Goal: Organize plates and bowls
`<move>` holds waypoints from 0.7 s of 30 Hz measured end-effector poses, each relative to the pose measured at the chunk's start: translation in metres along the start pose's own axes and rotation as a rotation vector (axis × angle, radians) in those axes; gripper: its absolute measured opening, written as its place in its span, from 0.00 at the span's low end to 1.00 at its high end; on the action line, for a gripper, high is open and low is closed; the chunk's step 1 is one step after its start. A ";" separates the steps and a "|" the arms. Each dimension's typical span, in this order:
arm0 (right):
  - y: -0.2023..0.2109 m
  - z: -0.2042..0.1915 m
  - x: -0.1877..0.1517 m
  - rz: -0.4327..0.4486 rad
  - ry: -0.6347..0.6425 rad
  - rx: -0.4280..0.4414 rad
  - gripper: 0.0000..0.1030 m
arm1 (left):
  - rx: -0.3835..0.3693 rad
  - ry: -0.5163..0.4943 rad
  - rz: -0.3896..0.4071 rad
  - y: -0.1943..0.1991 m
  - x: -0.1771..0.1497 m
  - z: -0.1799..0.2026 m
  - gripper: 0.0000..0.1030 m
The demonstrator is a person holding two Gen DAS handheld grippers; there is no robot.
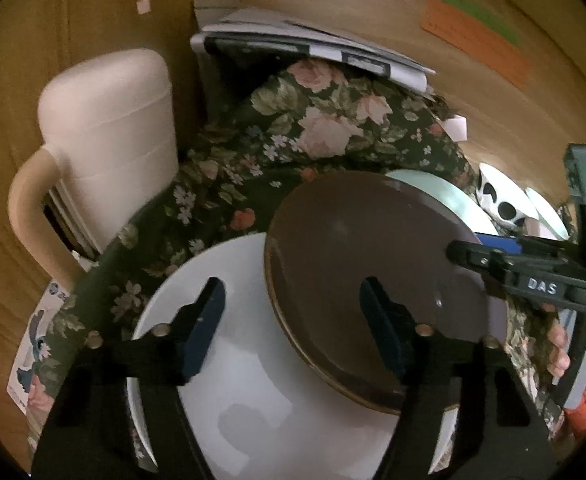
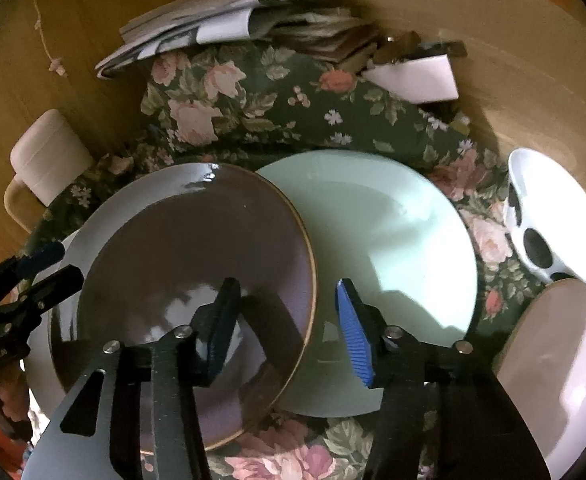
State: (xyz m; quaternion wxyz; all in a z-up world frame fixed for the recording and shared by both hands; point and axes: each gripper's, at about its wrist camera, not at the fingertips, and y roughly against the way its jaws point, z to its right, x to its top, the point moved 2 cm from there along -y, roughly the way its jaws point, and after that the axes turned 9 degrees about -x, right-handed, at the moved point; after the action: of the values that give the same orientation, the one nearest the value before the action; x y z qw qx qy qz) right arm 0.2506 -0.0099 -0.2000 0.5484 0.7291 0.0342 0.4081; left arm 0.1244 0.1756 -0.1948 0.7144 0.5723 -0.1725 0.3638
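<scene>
A brown plate [image 1: 373,248] with a thin gold rim lies tilted, its left edge on a white plate [image 1: 245,360] and its right edge on a mint plate [image 2: 393,240]. My left gripper [image 1: 295,324] is open and straddles the brown plate's left rim over the white plate, with the pads clear of it. On the opposite side my right gripper [image 2: 289,328] is open around the brown plate's [image 2: 197,248] right rim, a gap showing on both sides. Each gripper shows in the other's view: the right gripper [image 1: 473,244] and the left gripper [image 2: 61,264].
All plates sit on a dark floral cloth [image 2: 273,112]. A cow-patterned white bowl [image 2: 549,220] and a pale pinkish dish [image 2: 565,380] lie at the right. A cream mug [image 1: 105,140] stands at the left, stacked papers [image 1: 293,40] at the back. A hand [image 1: 561,344] holds the right gripper.
</scene>
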 end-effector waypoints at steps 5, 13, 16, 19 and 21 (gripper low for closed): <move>-0.005 0.000 -0.001 -0.014 -0.016 0.045 0.38 | -0.019 0.001 -0.026 -0.004 -0.002 0.002 0.48; -0.006 -0.002 -0.001 -0.019 -0.022 0.064 0.38 | -0.045 0.001 -0.045 -0.009 -0.006 0.006 0.37; -0.005 -0.001 -0.001 -0.015 -0.024 0.061 0.37 | -0.037 0.001 -0.041 -0.009 -0.006 0.007 0.37; -0.005 -0.001 -0.002 -0.013 -0.038 0.060 0.37 | -0.026 -0.023 -0.031 -0.007 -0.005 0.010 0.37; -0.002 -0.001 -0.004 -0.010 -0.039 0.058 0.37 | -0.022 -0.027 -0.028 -0.007 -0.005 0.010 0.37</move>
State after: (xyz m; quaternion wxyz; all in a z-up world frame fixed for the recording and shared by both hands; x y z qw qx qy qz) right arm 0.2485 -0.0104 -0.2038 0.5297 0.7523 0.0387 0.3899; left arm 0.1275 0.1636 -0.2001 0.7231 0.5718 -0.1782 0.3441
